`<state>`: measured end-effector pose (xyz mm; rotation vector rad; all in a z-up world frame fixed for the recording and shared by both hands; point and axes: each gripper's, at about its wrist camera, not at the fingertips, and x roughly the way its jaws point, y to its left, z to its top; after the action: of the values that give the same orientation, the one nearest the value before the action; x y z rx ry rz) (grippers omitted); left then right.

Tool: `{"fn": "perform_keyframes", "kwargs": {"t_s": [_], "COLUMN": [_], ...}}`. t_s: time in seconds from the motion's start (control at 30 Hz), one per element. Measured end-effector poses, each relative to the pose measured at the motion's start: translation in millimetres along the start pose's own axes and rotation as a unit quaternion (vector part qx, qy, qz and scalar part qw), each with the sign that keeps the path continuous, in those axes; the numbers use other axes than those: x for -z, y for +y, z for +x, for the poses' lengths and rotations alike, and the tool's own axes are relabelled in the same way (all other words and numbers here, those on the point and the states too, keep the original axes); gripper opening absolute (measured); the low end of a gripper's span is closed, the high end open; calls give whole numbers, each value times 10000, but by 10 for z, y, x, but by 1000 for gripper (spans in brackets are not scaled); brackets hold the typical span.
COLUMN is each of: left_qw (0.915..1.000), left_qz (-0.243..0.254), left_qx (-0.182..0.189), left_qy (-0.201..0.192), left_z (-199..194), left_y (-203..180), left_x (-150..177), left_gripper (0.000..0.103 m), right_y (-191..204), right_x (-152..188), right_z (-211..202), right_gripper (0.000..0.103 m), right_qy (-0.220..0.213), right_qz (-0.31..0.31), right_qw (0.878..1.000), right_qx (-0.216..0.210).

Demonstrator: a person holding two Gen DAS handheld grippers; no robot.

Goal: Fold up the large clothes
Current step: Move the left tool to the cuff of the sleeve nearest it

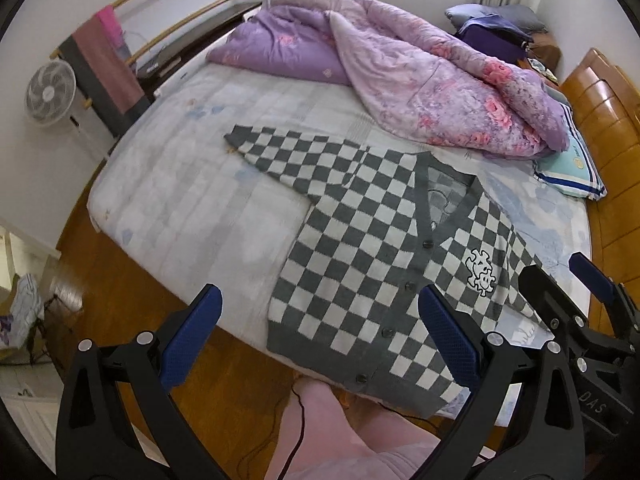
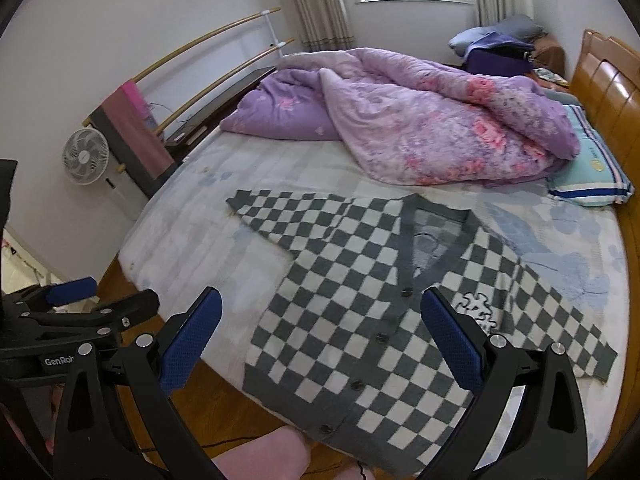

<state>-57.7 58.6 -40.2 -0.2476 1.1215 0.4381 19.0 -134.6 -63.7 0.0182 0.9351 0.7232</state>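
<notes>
Cardigan [image 1: 360,248] lies flat on the bed [image 1: 180,184], face up, buttoned, grey/white checker, hem at the near mattress edge and slightly overhanging it, V-neck pointing toward the headboard [image 1: 608,120]. One sleeve runs out across the sheet toward the fan side; the other angles toward the near right, its cuff lying flat in the right wrist view. A white patch [image 1: 482,272] sits on the chest, right of the button placket. Left gripper [image 1: 320,336] hovers above the hem area, jaws spread wide, nothing between them; in its view the cardigan's lower front fills the gap between the blue pads [image 1: 192,340], no contact. Right gripper [image 2: 320,336] is also splayed wide and empty, above the same garment, with the placket roughly centred between its fingers. Each gripper shows at the edge of the other's view, side by side near the foot of the bed. A purple floral quilt [image 1: 440,84] is bunched at the far side, well apart from the cardigan; a pillow [image 1: 572,172] sits by the headboard. A fan [image 1: 50,92] stands on the floor [image 1: 120,280] beside the bed. A pink-clad leg [image 1: 320,432] is just below the hem.
</notes>
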Motion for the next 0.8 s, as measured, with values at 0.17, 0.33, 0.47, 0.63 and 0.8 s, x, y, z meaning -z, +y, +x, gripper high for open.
{"fn": "perform_keyframes", "kwargs": {"t_s": [0.17, 0.33, 0.47, 0.63, 0.8], "left_qw": [9999, 9996, 9990, 9973, 9956], "left_qz": [-35, -52, 25, 105, 83], "left_qx": [-26, 117, 289, 483, 511], "left_qy": [142, 248, 330, 542, 787], "left_z": [171, 421, 711, 1238, 1901], "left_y": [210, 489, 789, 1289, 1768], "left_x": [-70, -232, -474, -895, -1334], "left_gripper": [98, 98, 98, 98, 98], "right_y": [181, 439, 678, 935, 1004], "right_x": [-69, -173, -315, -520, -715], "right_z": [217, 561, 917, 1525, 2178], "right_gripper": [94, 91, 90, 84, 78], "right_qy": [169, 350, 495, 795, 984], "right_qz": [-126, -151, -44, 228, 467], "right_qw": [9998, 9992, 9988, 9966, 9936], "right_qx": [-51, -74, 24, -7, 304]}}
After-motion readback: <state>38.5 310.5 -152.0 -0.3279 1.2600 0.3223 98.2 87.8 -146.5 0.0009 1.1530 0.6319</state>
